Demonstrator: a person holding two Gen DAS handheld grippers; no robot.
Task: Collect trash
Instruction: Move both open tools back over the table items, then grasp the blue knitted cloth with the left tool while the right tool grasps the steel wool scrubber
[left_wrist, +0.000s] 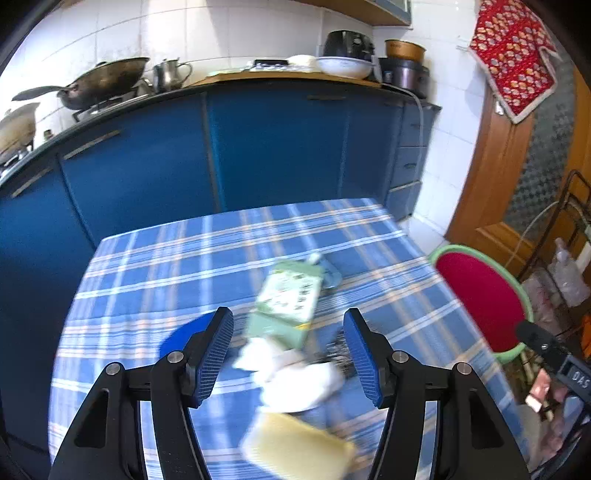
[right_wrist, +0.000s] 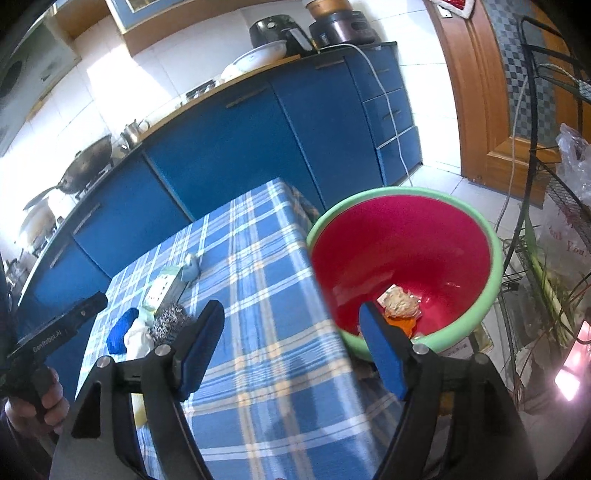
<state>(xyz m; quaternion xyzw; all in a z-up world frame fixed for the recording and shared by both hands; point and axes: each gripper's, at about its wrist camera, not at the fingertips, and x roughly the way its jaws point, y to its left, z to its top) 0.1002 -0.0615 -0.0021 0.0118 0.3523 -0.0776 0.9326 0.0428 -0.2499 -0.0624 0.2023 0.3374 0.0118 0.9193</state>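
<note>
Left wrist view looked down along the left gripper (left_wrist: 288, 350), its ribbed blue pads spread apart with nothing pinched between them, hanging over the blue plaid tablecloth (left_wrist: 166, 266). Low in the middle of that frame lay the trash: a green and white carton (left_wrist: 288, 302) tipped on its side, crumpled white tissue (left_wrist: 295, 380) just below it and seemingly touching it, a flat pale yellow sponge (left_wrist: 295, 450) at the bottom edge, a wiry steel scrubber (left_wrist: 338, 354) peeking out beside the right pad, and a smooth blue round shape (left_wrist: 181, 336) behind the left pad. All of it was smeared by blur.

From the right wrist view, the right gripper (right_wrist: 291, 347) stood open too, empty, angled downward over the table's right edge. At centre right sat a round plastic basin (right_wrist: 495, 273), red inside with a mint green rim, holding a crumpled beige wrapper (right_wrist: 400, 302) and an orange scrap (right_wrist: 404, 325). A hand (right_wrist: 37, 402) at lower left gripped the other tool's black handle.
</note>
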